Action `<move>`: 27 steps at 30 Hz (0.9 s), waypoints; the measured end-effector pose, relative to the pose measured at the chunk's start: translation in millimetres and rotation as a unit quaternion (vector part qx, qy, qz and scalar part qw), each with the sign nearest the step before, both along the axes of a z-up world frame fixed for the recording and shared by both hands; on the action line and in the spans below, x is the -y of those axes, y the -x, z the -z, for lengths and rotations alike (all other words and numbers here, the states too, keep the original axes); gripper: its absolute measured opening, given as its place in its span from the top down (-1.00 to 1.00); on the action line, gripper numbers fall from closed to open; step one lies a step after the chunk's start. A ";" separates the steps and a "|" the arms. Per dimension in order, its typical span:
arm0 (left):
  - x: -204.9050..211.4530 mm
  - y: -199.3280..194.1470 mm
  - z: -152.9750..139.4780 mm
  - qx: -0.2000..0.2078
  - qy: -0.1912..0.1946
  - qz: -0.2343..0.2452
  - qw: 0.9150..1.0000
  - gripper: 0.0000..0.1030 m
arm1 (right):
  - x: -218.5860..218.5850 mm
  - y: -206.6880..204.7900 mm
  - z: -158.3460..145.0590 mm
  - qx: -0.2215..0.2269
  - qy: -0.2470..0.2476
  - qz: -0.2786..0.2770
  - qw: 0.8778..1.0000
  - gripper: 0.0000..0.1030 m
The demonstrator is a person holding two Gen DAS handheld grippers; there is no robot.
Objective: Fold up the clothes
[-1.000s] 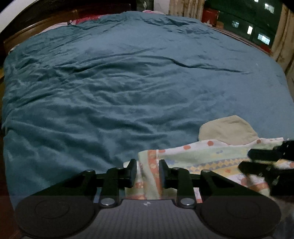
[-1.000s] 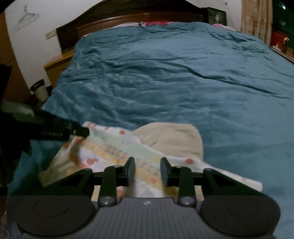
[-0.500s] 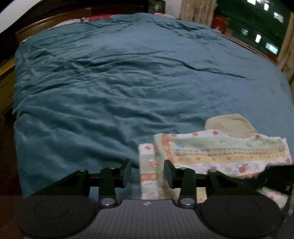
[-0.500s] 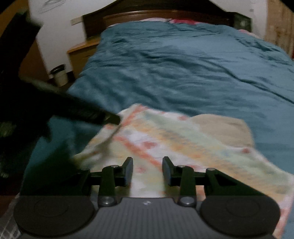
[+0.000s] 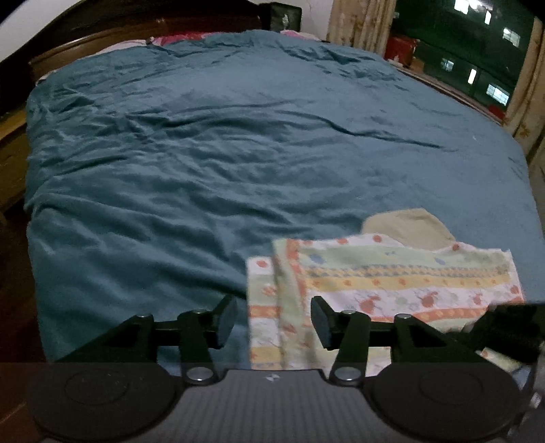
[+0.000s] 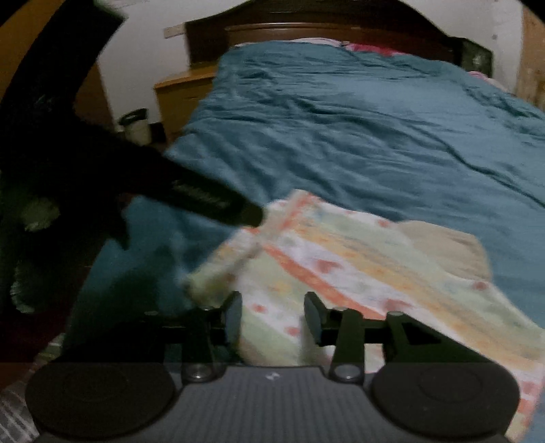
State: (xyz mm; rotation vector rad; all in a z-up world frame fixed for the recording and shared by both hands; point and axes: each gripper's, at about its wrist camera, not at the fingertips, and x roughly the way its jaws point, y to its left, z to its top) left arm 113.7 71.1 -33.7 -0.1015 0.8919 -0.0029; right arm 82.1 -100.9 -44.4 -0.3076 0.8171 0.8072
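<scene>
A patterned cloth (image 5: 391,283) with orange, yellow and green bands lies folded near the foot of the bed, partly covering a beige garment (image 5: 408,226). My left gripper (image 5: 274,322) is open, its fingers straddling the cloth's left folded edge. Its dark tip (image 6: 252,214) shows at the cloth's far left corner in the right wrist view. My right gripper (image 6: 272,320) is open over the near edge of the cloth (image 6: 357,272), with fabric showing between its fingers. The beige garment (image 6: 442,242) sticks out behind. The right gripper's black body (image 5: 504,327) reaches in at the cloth's right end.
A rumpled teal duvet (image 5: 238,153) covers the whole bed. A dark wooden headboard (image 6: 340,24) stands at the far end, with a wooden nightstand (image 6: 184,92) and a small bin (image 6: 136,124) to its left. A curtained window (image 5: 477,51) is on the right.
The left gripper's jaws have spread wider and let go of the cloth's edge, which now lies folded over. The right gripper has swung left, and its jaws have widened a little.
</scene>
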 end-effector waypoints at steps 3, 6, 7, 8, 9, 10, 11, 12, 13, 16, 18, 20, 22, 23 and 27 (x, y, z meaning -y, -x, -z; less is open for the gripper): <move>11.0 3.3 6.2 -0.009 0.000 0.006 1.000 -0.07 | 18.8 -4.1 -1.0 0.009 0.013 0.031 0.999 -0.01; 19.9 7.2 12.9 -0.019 -0.004 0.013 1.000 -0.07 | 41.0 -6.0 0.0 0.014 0.017 0.063 0.998 -0.10; 22.4 8.1 14.9 -0.023 -0.007 0.015 1.000 -0.08 | 47.7 -6.9 0.7 0.012 0.015 0.074 0.997 -0.14; 24.7 9.0 16.7 -0.026 -0.010 0.017 0.999 -0.08 | 54.0 -7.7 1.5 0.010 0.015 0.084 0.996 -0.18; 26.7 9.6 18.9 -0.029 -0.012 0.019 0.999 -0.08 | 59.6 -8.2 2.4 0.010 0.017 0.094 0.995 -0.21; 27.8 9.5 21.2 -0.033 -0.014 0.019 0.999 -0.08 | 65.0 -8.4 3.5 0.009 0.018 0.102 0.995 -0.22; 28.9 9.7 23.3 -0.036 -0.016 0.018 0.999 -0.08 | 70.1 -8.2 5.0 0.007 0.019 0.111 0.994 -0.24; 29.6 10.3 25.0 -0.039 -0.018 0.018 0.999 -0.08 | 74.7 -8.2 6.5 0.005 0.020 0.119 0.993 -0.29; 30.0 10.7 26.1 -0.041 -0.019 0.018 0.999 -0.09 | 78.5 -8.1 7.9 0.003 0.021 0.126 0.992 -0.32; 30.9 14.2 24.6 -0.039 -0.021 0.017 0.999 -0.11 | 90.0 -6.8 10.5 0.004 0.023 0.148 0.989 -0.46; 31.6 16.8 23.2 -0.037 -0.023 0.016 0.999 -0.14 | 99.2 -4.9 10.9 0.000 0.019 0.164 0.986 -0.53; 32.2 19.4 21.9 -0.036 -0.025 0.016 0.999 -0.20 | 106.8 -3.7 11.5 -0.002 0.014 0.179 0.984 -0.59; 32.8 22.0 20.5 -0.034 -0.027 0.015 0.999 -0.28 | 111.6 -0.9 10.9 0.001 0.013 0.188 0.982 -0.68; 33.1 23.3 19.8 -0.033 -0.028 0.015 0.999 -0.33 | 113.0 0.5 10.7 0.002 0.014 0.189 0.982 -0.73; 34.4 28.5 17.1 -0.030 -0.031 0.013 0.999 -0.40 | 115.0 8.4 8.3 0.015 0.018 0.192 0.981 -0.92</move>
